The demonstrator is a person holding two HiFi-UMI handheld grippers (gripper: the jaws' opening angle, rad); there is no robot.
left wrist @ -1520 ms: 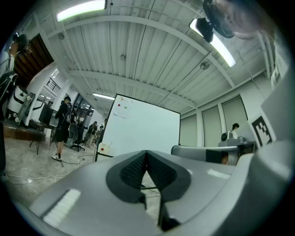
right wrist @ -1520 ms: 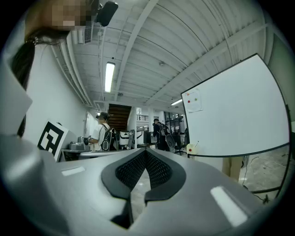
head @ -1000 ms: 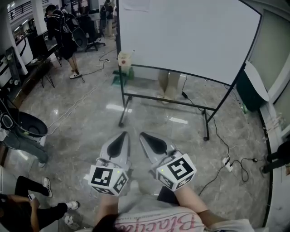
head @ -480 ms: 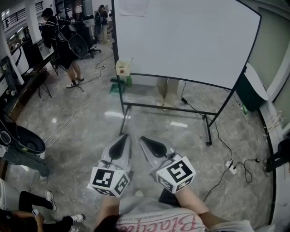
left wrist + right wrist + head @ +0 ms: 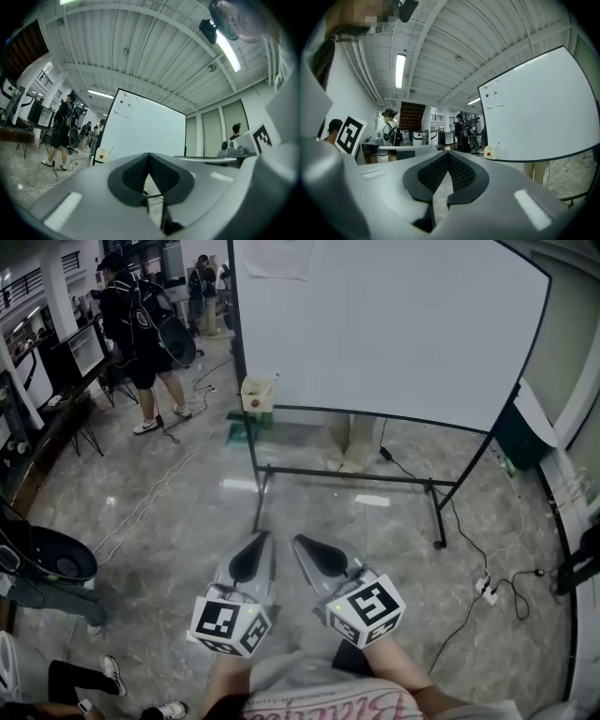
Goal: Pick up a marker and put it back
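A large whiteboard (image 5: 384,324) on a black wheeled stand is ahead of me. At the left end of its ledge sits a small cream box (image 5: 257,393) with a red dot, and a marker (image 5: 497,145) pokes out of it. The box also shows in the left gripper view (image 5: 104,155). My left gripper (image 5: 251,557) and right gripper (image 5: 317,557) are side by side low in the head view, well short of the board. Both are shut with nothing between the pads. In the right gripper view the shut gripper (image 5: 448,153) aims left of the board.
A person in black (image 5: 136,324) stands at the back left beside desks and chairs. A dark round chair (image 5: 56,557) is at the left, and someone's legs (image 5: 80,679) are at the bottom left. Cables and a power strip (image 5: 486,590) lie on the floor to the right.
The whiteboard and its box have come a little nearer and lower in the head view. Both grippers keep their place side by side and stay shut.
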